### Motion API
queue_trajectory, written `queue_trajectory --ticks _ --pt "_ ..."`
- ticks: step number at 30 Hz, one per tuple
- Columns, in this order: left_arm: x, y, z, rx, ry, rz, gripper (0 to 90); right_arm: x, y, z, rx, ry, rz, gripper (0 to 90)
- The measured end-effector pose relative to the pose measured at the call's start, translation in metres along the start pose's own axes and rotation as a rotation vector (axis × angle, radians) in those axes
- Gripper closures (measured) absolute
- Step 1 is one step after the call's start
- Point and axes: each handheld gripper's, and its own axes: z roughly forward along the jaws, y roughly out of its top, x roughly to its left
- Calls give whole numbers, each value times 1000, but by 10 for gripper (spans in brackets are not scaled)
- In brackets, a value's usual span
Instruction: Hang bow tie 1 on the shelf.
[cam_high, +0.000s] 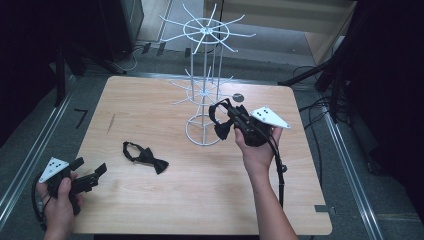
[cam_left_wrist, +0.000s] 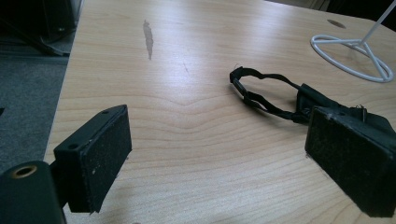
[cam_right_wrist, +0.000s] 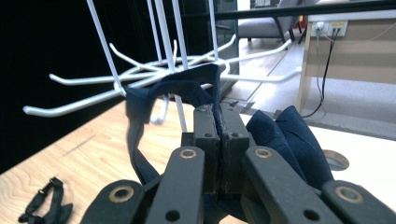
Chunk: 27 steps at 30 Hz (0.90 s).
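Holding a dark fabric bow tie with a strap, the right gripper is lifted above the light wooden table, near its far right part, just beside the white wire display stand with radial hooks. Its jaws are pressed together on the strap of this bow tie, and in the right gripper view the strap loop hangs close to the lower ring of hooks. A second black bow tie lies flat on the table, left of the centre. The left gripper is at the near left corner, jaws wide apart and holding nothing, pointing toward this second bow tie.
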Motion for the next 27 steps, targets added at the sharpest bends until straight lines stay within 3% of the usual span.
queue_trajectory --ticks 5,18,22,25,27 --pt "0 0 0 1 -1 1 77 -1 -6 3 11 11 5 873" --pt "0 0 0 2 -2 4 77 -2 -19 5 -7 8 -73 767" --pt "0 0 0 0 -2 3 77 -5 -23 1 -29 47 -63 755" --pt "0 0 0 2 -1 4 77 -6 -27 -3 -31 84 -28 755" --pt "-1 0 0 2 -1 5 77 -6 -28 -4 -26 78 -35 754"
